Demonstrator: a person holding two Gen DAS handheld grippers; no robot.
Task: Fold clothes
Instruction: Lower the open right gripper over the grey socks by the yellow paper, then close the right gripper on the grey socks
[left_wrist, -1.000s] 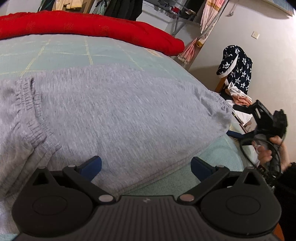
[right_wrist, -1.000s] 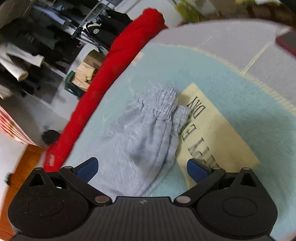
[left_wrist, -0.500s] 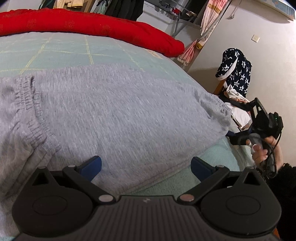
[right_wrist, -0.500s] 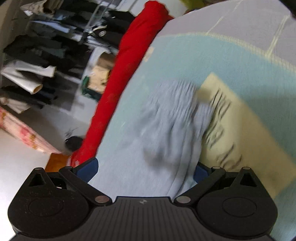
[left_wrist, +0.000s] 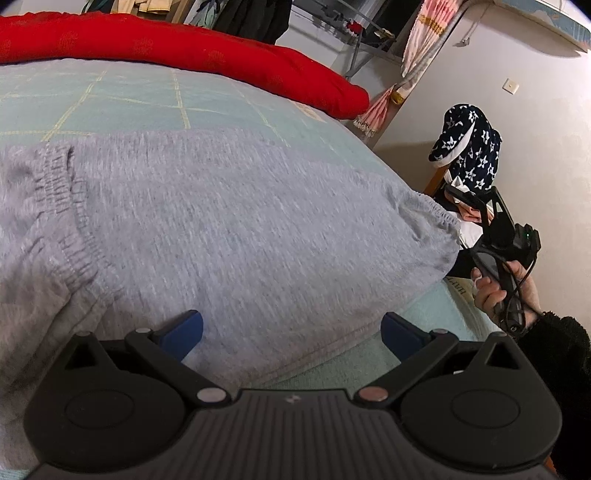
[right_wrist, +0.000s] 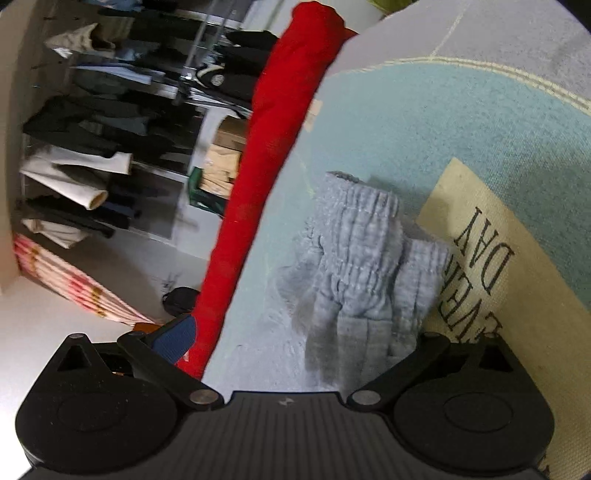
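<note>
Grey sweatpants (left_wrist: 229, 229) lie spread on the light blue bed cover (left_wrist: 140, 99), with gathered elastic hems at the left and right ends. My left gripper (left_wrist: 291, 332) is open and low over the garment's near edge, holding nothing. My right gripper (left_wrist: 491, 236) shows in the left wrist view in a hand past the bed's right edge. In the right wrist view the sweatpants (right_wrist: 362, 266) lie ahead, cuffs bunched. My right gripper (right_wrist: 295, 343) is open; its right fingertip is hidden behind the fabric.
A rolled red blanket (left_wrist: 177, 55) runs along the bed's far side and shows in the right wrist view (right_wrist: 266, 166). A cream printed panel (right_wrist: 491, 280) is on the cover. A star-patterned garment (left_wrist: 469, 147) hangs on a chair by the wall. Clothes racks (right_wrist: 92, 129) stand beyond.
My right gripper has rolled and dropped closer to the sweatpants' cuff end, at the bed's edge. My left gripper has barely moved.
</note>
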